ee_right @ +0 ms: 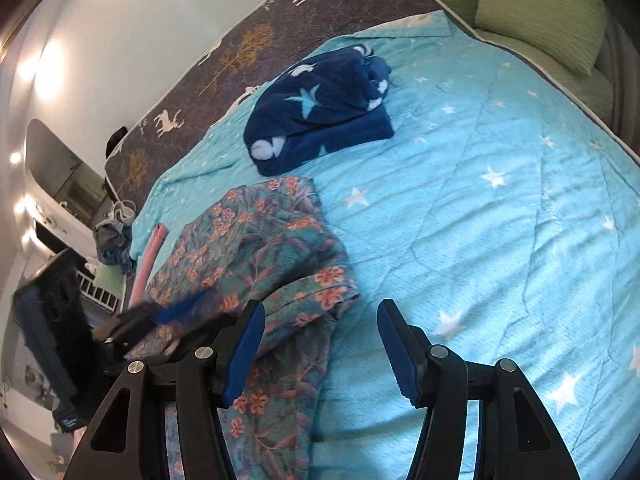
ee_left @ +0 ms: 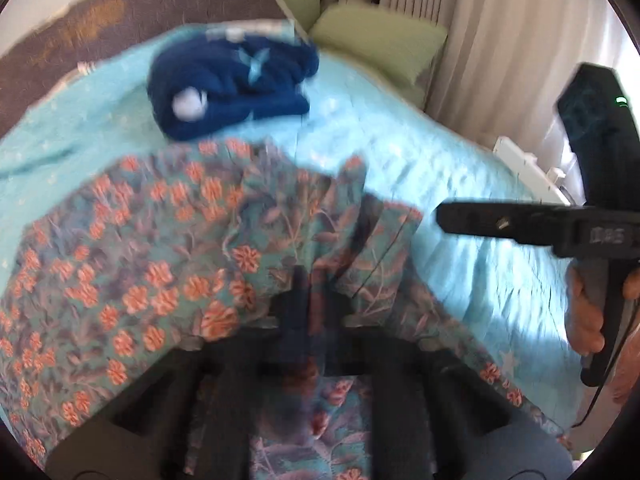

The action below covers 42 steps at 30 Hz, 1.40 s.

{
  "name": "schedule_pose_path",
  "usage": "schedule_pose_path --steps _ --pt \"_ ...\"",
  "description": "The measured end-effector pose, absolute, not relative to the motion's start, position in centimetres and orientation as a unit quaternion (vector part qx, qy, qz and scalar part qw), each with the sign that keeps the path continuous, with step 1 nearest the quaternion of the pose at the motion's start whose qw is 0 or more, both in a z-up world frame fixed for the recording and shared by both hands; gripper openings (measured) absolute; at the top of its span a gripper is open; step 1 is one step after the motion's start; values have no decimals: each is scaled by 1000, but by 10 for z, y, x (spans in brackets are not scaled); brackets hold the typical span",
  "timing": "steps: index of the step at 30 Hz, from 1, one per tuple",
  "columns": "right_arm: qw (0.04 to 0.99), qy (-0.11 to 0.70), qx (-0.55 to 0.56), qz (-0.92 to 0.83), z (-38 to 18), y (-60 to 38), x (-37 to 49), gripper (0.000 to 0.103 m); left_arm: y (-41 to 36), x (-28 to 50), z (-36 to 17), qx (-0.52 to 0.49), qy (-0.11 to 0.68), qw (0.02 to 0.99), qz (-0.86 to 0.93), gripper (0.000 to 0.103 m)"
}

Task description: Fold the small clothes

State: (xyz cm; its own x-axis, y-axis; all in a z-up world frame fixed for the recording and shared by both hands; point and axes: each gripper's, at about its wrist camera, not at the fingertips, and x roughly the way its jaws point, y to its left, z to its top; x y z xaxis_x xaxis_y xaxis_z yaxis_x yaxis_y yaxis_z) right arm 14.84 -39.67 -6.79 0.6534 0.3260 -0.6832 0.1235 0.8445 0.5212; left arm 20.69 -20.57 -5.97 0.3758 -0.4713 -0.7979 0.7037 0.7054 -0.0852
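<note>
Floral garment (ee_right: 256, 248) lies crumpled on the turquoise star-print quilt (ee_right: 500, 208), its long axis running from the near edge of the bed away toward the folded navy fleece (ee_right: 320, 116), which sits just beyond its far end. The left gripper (ee_left: 308, 300) is closed on a bunched ridge of the floral fabric; in the left wrist view the cloth drapes over and between the fingers, though motion blur hides the exact pinch point. The right gripper (ee_right: 320, 344) is wide open and holds nothing, its blue pads (ee_right: 400, 352) hovering over bare quilt. From the right gripper, the garment lies immediately to the left, with the nearest hem close beside the left pad. The left gripper is therefore the nearer one and already engaged; the right would probably need to shift leftward to take a second corner before a fold can be made along the long axis. The quilt is soft and wrinkled, so fabric may drag. Beyond it are a dark deer-print cover (ee_right: 248, 52), green pillows (ee_right: 540, 20) and pale curtains (ee_left: 500, 40).
</note>
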Motion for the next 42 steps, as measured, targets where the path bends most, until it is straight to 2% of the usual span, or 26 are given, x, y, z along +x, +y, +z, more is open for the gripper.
schedule_pose_path --steps 4,10,12,14,17,20,21,25,29,34,35,36,37,40,42 --pt "870 407 272 54 -66 -400 145 60 -156 209 -32 78 387 856 -332 4" --pt "877 402 255 66 -58 -394 143 60 -5 212 -18 -72 358 909 -199 8" --pt "879 400 247 73 -55 -388 145 60 32 200 -31 -96 376 906 -171 27" --pt "883 400 233 80 -53 -378 147 60 52 186 -42 -114 390 900 -158 40" --pt "886 405 210 89 -50 -364 151 60 56 177 -56 -103 413 892 -151 53" --pt "888 407 189 99 -47 -348 155 60 45 189 -60 -100 426 884 -163 70" --pt "890 406 180 104 -45 -341 156 60 41 196 -58 -103 422 885 -168 74" --pt "897 404 139 113 -37 -321 158 60 19 237 -54 -72 422 886 -179 77" --pt "902 402 106 119 -34 -306 161 66 4 304 -64 -53 449 873 -181 77" --pt "896 408 126 120 -43 -308 166 66 -22 342 -86 -58 515 816 -256 75" --pt "895 409 131 117 -46 -310 168 66 -28 340 -85 -40 509 820 -259 60" --pt "894 411 136 114 -48 -312 169 66 -36 337 -85 -6 503 823 -263 22" --pt "893 413 140 110 -50 -315 170 66 -43 334 -85 22 502 823 -266 5" --pt "890 417 152 102 -55 -322 172 67 -45 318 -68 48 459 846 -266 6" --pt "890 417 159 99 -56 -325 172 66 -38 299 -38 47 402 872 -275 6"
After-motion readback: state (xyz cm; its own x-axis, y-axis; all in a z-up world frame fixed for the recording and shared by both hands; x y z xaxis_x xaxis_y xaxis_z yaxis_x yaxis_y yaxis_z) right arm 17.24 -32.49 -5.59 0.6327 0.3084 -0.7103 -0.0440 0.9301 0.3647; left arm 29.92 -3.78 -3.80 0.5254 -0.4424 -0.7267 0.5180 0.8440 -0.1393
